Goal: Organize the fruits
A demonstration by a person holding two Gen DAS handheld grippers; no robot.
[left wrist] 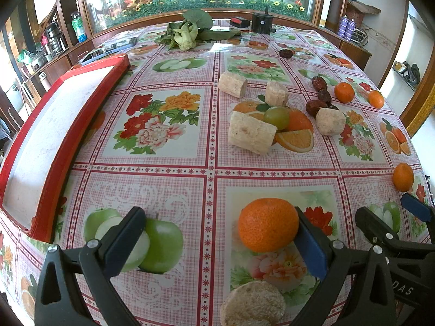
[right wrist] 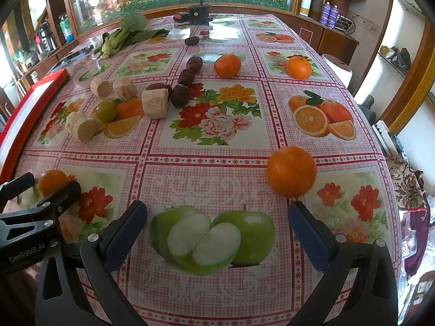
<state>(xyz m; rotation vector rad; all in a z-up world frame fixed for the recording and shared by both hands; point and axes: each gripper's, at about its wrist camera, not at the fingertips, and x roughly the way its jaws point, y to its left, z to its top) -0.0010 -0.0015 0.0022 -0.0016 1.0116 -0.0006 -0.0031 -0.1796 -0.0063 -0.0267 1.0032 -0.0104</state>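
My left gripper [left wrist: 217, 244] is open and low over the table, with a mandarin [left wrist: 267, 224] between its fingers, close against the right pad. A cut sugarcane piece [left wrist: 252, 304] lies just under it. My right gripper [right wrist: 217, 236] is open and holds nothing; another mandarin [right wrist: 291, 171] sits just beyond its right finger [right wrist: 310, 239]. Further out lie sugarcane chunks [left wrist: 251, 133], a small green fruit [left wrist: 276, 117], dark red dates [left wrist: 324, 97] and two mandarins [right wrist: 227, 65] [right wrist: 298, 67]. A red-rimmed tray [left wrist: 40, 141] stands at the left.
Leafy greens [left wrist: 187, 31], a black box [left wrist: 262, 23] and a phone [left wrist: 111, 49] lie at the table's far end. The table edge [right wrist: 386, 157] drops off on the right. The fruit prints on the tablecloth [right wrist: 212, 239] are flat pictures.
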